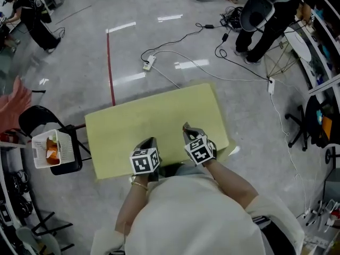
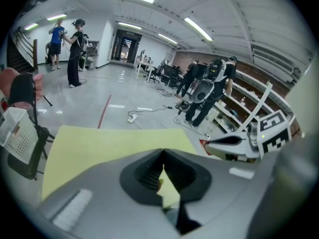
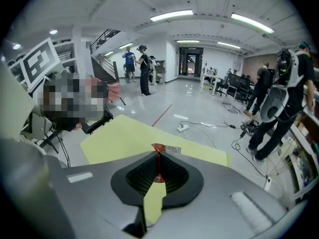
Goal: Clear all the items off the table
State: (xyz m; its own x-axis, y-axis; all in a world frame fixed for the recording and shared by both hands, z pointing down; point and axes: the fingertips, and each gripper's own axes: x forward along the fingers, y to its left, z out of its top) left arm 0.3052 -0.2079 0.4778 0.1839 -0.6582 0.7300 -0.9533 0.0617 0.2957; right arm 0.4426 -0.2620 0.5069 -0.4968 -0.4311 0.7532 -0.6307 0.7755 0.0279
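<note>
At the six o'clock edge of the pale yellow-green rectangular table (image 1: 159,116), both grippers are held side by side. The left gripper (image 1: 152,140) has its jaws pressed together, with nothing I can make out between them. The right gripper (image 1: 186,127) pinches a thin red-and-silver foil wrapper (image 3: 160,148) (only a scrap pokes past the tips). At nine o'clock of the table, a white perforated plastic basket (image 1: 38,152) sits on a black chair (image 1: 32,116), with orange items (image 1: 51,149) inside.

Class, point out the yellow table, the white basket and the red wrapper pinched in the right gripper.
yellow table (image 1: 151,118): head view, bare top.
white basket (image 1: 37,152): head view, left wall.
red wrapper (image 3: 159,148): right gripper view, end past the jaws.
</note>
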